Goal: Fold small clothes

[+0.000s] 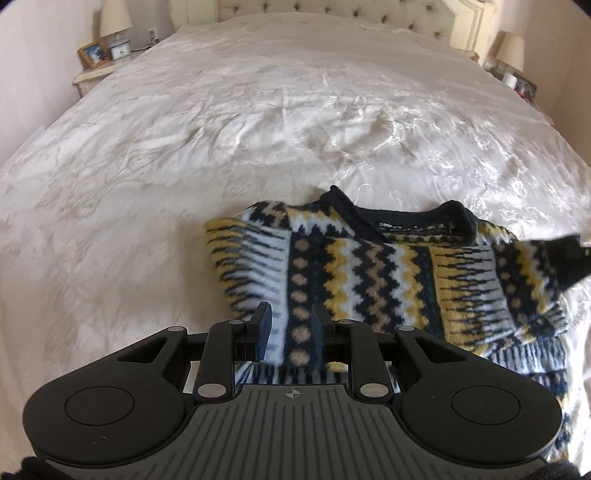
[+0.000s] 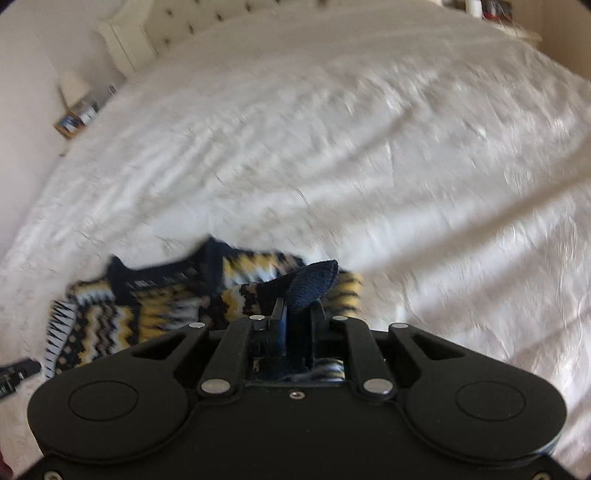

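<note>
A small knitted sweater (image 1: pixel 373 269) with navy, yellow and white zigzag bands lies on the white bedspread (image 1: pixel 221 147), collar toward the headboard. My left gripper (image 1: pixel 291 314) is just above its near left part, fingers apart with the knit showing between them. In the right wrist view my right gripper (image 2: pixel 297 310) is shut on the sweater's navy sleeve cuff (image 2: pixel 314 282), held up over the sweater body (image 2: pixel 147 314). The right gripper also shows dark at the right edge of the left wrist view (image 1: pixel 570 254).
A tufted headboard (image 1: pixel 332 11) stands at the far end. Nightstands with lamps and picture frames flank the bed, one on the left (image 1: pixel 99 55) and one on the right (image 1: pixel 513 62). The bedspread (image 2: pixel 369 147) is wrinkled.
</note>
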`<state>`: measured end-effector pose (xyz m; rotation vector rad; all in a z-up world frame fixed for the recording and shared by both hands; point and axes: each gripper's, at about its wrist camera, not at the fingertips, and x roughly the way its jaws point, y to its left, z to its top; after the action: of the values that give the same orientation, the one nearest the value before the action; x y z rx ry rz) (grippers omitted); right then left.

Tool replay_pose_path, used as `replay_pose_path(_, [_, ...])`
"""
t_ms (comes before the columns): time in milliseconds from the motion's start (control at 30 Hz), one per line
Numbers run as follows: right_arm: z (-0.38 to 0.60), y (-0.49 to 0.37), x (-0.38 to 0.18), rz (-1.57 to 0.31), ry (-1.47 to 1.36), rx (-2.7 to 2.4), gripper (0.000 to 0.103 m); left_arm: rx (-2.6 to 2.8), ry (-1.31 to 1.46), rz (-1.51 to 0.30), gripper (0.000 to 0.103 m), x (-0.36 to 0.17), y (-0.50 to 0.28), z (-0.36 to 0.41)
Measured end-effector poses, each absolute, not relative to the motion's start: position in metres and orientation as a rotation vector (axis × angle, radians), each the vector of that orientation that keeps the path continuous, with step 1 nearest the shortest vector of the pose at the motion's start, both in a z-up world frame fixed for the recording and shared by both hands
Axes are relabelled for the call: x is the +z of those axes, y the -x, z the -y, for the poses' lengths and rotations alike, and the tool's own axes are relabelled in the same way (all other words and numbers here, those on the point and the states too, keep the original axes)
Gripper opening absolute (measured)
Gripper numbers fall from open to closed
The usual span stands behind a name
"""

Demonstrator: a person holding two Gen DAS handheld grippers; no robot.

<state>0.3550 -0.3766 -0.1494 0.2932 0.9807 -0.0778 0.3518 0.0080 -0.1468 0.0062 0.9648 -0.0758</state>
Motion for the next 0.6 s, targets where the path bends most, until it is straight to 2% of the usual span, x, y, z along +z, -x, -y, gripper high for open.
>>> replay_pose_path(267, [0.37,-0.36,-0.167,-1.014,-0.318,-0.046,0.02,-0.083,-0.087,-1.007,0.023,-0.179,-0.385,0.004])
replay_pose_path(400, [0.375,-0.36,-0.184,-1.068,-0.258,-0.117,0.033,-0.063,-0.14,-1.083,0.023,-0.21,-0.393,-0.01])
replay_pose_path(600, [0.398,-0.347,-0.188,-1.091,-0.272,-0.24,0.035,-0.092,-0.15,-1.072,0.023,-0.213,-0.39,-0.016])
